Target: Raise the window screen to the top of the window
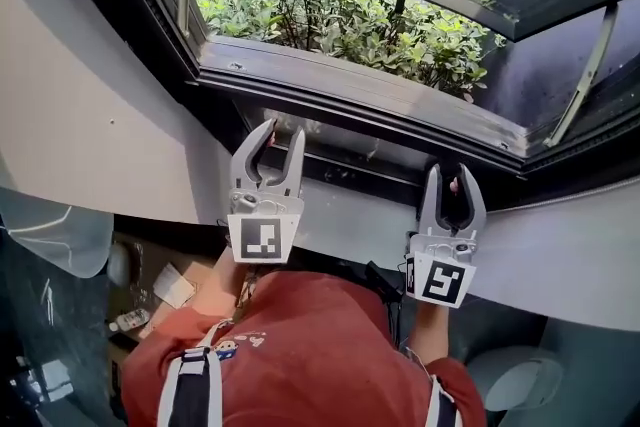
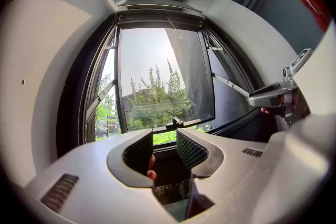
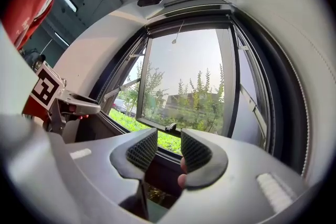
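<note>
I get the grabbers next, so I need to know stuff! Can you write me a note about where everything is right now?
Left gripper: jaws apart, nothing between them, held just inside the lower window frame.
Right gripper: also open and empty, level with it on the right.
Window: the glass pane is swung outward, with bushes below.
The screen: no mesh shows across the opening in either gripper view. I cannot tell if it is already rolled up.
Done: nothing I can confirm.
Left: find the screen's bar. If it sits low, grip it and lift it to the top.
</note>
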`<state>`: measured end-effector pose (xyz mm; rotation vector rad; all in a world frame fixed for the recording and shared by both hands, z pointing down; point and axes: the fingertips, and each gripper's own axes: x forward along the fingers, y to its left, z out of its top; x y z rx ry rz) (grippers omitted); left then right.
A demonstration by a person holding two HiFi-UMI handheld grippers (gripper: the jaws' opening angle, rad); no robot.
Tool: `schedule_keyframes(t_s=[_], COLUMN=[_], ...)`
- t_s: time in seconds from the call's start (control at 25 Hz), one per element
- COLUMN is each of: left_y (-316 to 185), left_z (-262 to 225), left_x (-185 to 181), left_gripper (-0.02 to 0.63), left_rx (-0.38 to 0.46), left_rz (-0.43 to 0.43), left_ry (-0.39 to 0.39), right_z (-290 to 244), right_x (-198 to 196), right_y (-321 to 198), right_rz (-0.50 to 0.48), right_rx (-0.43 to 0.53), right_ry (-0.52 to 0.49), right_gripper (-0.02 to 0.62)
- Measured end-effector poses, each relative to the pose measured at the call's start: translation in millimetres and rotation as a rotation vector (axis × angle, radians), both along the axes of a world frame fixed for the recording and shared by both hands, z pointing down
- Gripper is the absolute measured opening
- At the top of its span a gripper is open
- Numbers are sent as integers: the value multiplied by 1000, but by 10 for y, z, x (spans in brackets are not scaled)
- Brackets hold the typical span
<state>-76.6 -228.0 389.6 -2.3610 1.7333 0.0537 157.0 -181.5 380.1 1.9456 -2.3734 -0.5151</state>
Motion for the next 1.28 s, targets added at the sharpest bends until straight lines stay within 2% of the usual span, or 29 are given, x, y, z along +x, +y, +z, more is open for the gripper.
schedule_keyframes(t_s=[0.16,0.36,0.48,0.64,0.8,0.92,1.2,1.28], left_y=[50,74,64,40,47,64,58,53], left_z=[51,192,252,318,288,316,306,313], left_x=[33,7,3,4,30,40,26,36], left_gripper=[141,141,140,130,106,90,11,6], left_rx=[10,-34,-41,-69,-41,-76,-65,-70], left_rz=[10,12,14,-3,14,16,6,14], left_ry=[1,14,-22,-6,-18,14,-6,-7], right_z=[159,276,307,326,318,305,279,274], right_x=[35,75,105,121,131,141,195,195], right_y=[-2,7,5,-6,-11,-11,-16,-9], right_rz=[8,24,36,47,51,57,70,70], right_rx=[-35,-53,-58,-60,-53,-47,-38,-33], right_ry=[-29,-38,-45,-36,-32,-32,-40,-39], right_gripper=[133,133,133,132,109,91,9,9])
